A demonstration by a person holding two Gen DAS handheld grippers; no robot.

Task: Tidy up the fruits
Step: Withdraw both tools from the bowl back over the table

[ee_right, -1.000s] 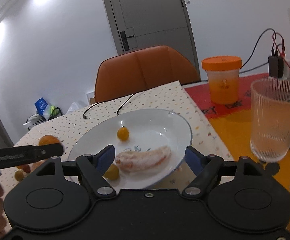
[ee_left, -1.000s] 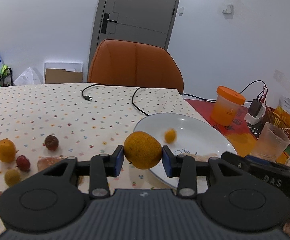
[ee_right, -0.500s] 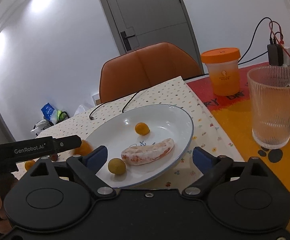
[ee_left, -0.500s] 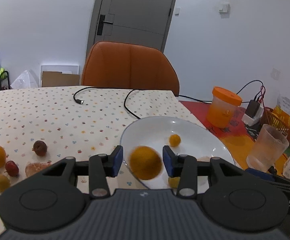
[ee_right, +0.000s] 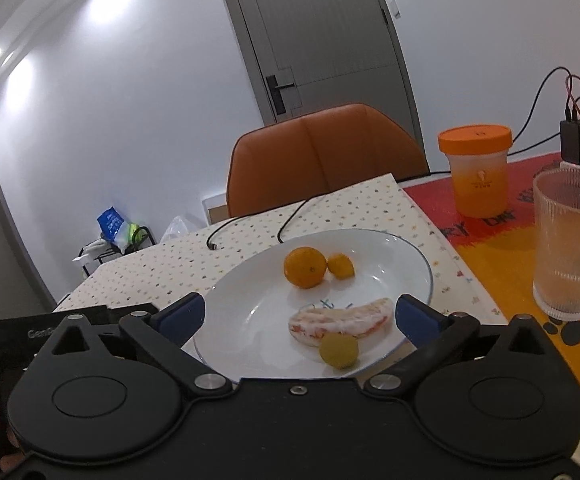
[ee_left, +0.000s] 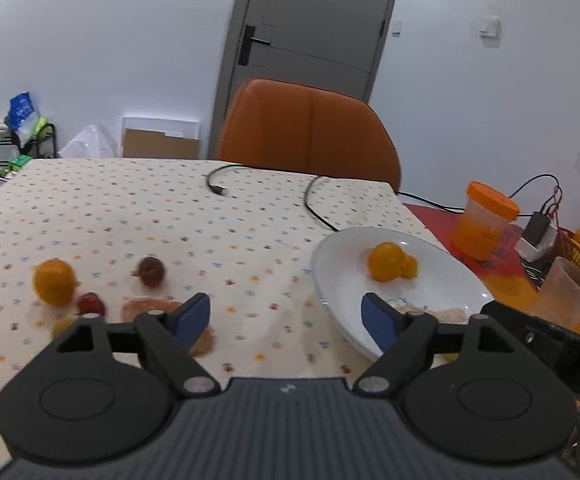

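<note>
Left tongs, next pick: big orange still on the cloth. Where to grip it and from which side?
Grip the orange across its widest middle, coming down from above with the left tongs open. It is round, so any axis works, but the red fruit sits close on its near right, so place the fingers far-left and near-left of that.

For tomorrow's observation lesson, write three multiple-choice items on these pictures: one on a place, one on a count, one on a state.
1. Where does the large orange lie?
A. on the white plate
B. in the ribbed glass
C. on the chair

2. How many pieces of fruit lie on the plate?
A. two
B. four
C. six

3. How does the left gripper stand?
A. shut on an orange
B. shut on a cable
C. open and empty

Answers:
1. A, it rests against the small orange fruit.
2. B, those two, the peeled segment and the yellow fruit.
3. C, only tablecloth shows between its fingers.
</note>
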